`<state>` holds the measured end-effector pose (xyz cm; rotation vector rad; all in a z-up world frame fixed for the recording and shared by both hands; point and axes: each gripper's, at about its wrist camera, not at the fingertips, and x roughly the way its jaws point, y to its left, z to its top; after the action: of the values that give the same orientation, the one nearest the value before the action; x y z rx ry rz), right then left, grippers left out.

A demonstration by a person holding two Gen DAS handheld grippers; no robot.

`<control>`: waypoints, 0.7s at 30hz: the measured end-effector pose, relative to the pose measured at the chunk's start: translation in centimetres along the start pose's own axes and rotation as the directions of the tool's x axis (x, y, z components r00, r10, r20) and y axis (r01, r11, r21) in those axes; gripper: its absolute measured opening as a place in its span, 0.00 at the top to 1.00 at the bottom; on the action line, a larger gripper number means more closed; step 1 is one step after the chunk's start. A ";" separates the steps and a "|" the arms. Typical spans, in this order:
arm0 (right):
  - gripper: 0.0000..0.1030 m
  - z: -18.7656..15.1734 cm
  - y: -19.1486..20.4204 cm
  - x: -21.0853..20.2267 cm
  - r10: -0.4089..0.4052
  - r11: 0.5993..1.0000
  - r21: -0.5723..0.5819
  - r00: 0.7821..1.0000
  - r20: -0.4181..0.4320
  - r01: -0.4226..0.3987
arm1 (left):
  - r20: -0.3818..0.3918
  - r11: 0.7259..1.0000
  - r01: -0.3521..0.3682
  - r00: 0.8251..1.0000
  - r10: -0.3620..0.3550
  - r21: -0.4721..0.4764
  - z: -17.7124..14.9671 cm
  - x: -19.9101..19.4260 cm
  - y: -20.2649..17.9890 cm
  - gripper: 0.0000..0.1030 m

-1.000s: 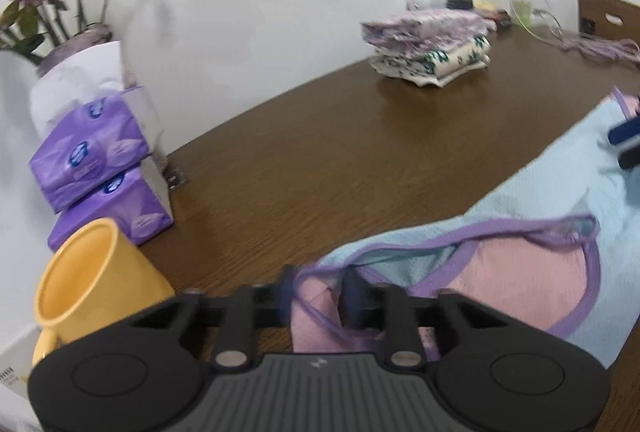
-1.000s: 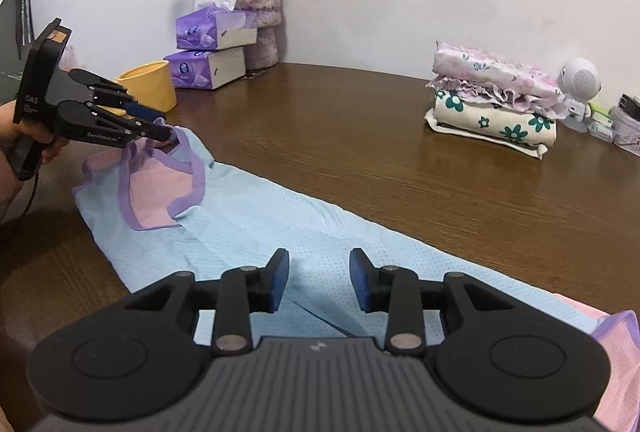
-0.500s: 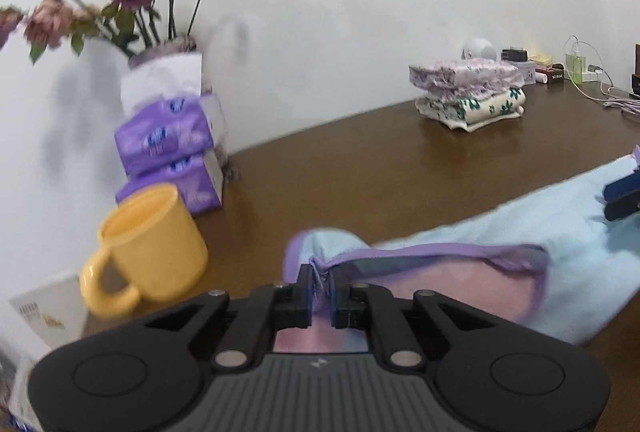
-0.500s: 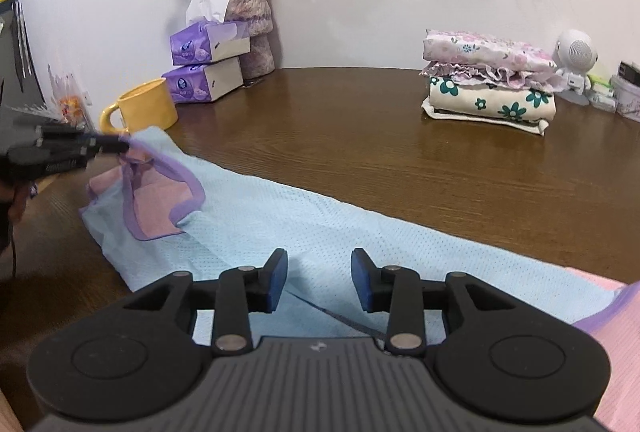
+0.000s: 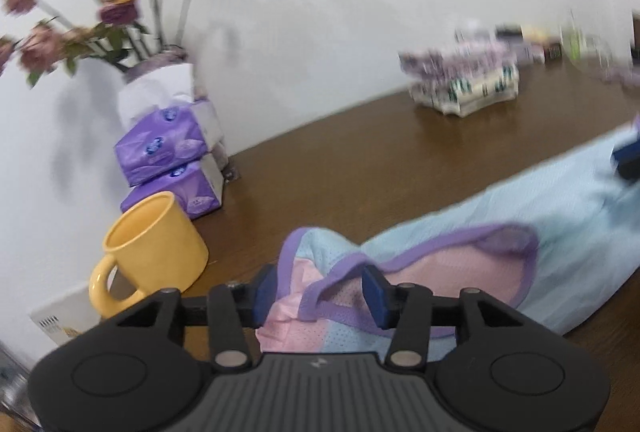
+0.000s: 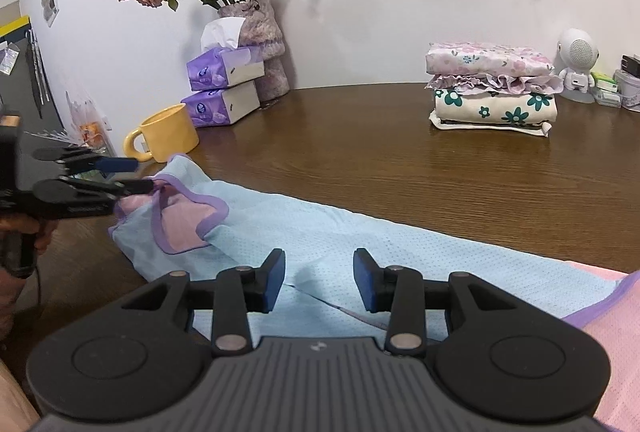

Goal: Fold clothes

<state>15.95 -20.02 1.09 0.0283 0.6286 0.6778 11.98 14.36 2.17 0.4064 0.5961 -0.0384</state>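
Lying flat on the table (image 6: 360,168), the garment (image 6: 360,244) has its shoulder between the left gripper (image 5: 320,286) jaws, which stand apart. The right gripper (image 6: 319,280) hovers over the middle, jaws apart. Judged mid-fold; the next grasp calls for closing on the purple trim.

The left wrist camera sits low behind the left gripper (image 5: 320,292), just above the wooden table (image 5: 360,184), and faces along the table toward the white wall (image 5: 340,12). It is very close to the garment's purple-trimmed end (image 5: 400,272), and the view is motion-blurred.

The right wrist camera looks out from behind the right gripper (image 6: 319,280), slightly higher, over the middle of the light blue garment (image 6: 360,240) toward the same wall.

Both views share the yellow mug (image 5: 156,248) (image 6: 168,132), the stacked tissue boxes (image 5: 172,160) (image 6: 224,84), the vase of dried roses (image 6: 256,44), and the pile of folded clothes (image 5: 464,80) (image 6: 492,88). The right view also takes in the left gripper (image 6: 140,174) from the side; the right gripper's fingertips (image 5: 628,160) edge into the left view.
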 end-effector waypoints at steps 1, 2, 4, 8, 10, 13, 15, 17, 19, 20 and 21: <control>0.63 0.0 0.0 0.0 0.003 1.000 0.000 1.000 0.001 -0.003 | -0.015 1.000 -0.020 1.000 0.020 0.017 0.0 0.6 -0.3 0.99; 0.63 0.0 0.1 -0.1 0.004 1.000 0.001 1.000 0.002 -0.004 | -0.017 0.999 -0.050 0.999 0.050 0.019 -0.1 0.9 -0.4 0.97; 0.63 -0.1 0.0 0.0 0.002 1.000 0.005 1.000 -0.001 -0.002 | -0.017 0.998 -0.056 0.998 0.056 -0.023 -0.5 0.4 -0.4 0.98; 0.63 -0.2 -0.1 0.2 -0.003 1.000 0.013 1.000 -0.009 0.003 | -0.020 0.991 -0.048 0.999 0.046 -0.122 -1.5 -0.9 -0.1 0.93; 0.63 -0.2 -0.2 0.3 -0.004 1.000 0.016 1.000 -0.013 0.005 | -0.022 0.984 -0.044 0.999 0.041 -0.171 -2.0 -1.6 0.0 0.88; 0.63 -0.2 -0.3 0.3 -0.003 1.000 0.020 1.000 -0.013 0.004 | -0.025 0.976 -0.015 1.000 0.010 -0.216 -2.5 -2.3 0.0 0.71; 0.63 -0.2 -0.3 0.1 -0.001 1.000 0.021 1.000 -0.008 0.002 | 0.019 0.970 0.008 1.000 -0.004 -0.245 -2.2 -3.4 0.5 0.65; 0.61 -0.2 -0.3 0.1 -0.001 1.000 0.020 1.000 -0.005 0.001 | 0.077 0.959 0.032 0.997 -0.011 -0.280 -1.4 -4.5 1.2 0.55; 0.61 -0.2 -0.2 0.1 0.000 1.000 0.020 1.000 -0.006 0.000 | 0.111 0.955 0.044 0.994 -0.011 -0.294 -0.2 -4.5 1.7 0.35; 0.61 -0.2 -0.2 0.1 0.001 1.000 0.020 1.000 -0.007 -0.001 | 0.114 0.956 0.038 0.993 -0.005 -0.292 0.5 -4.1 1.8 0.34; 0.61 -0.2 -0.2 0.1 0.002 1.000 0.019 1.000 -0.006 -0.002 | 0.103 0.957 0.034 0.995 -0.004 -0.289 1.1 -3.3 1.8 0.34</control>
<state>16.02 -20.15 0.81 0.0447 0.6412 0.6737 10.07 15.36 5.48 0.1120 0.4957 0.0107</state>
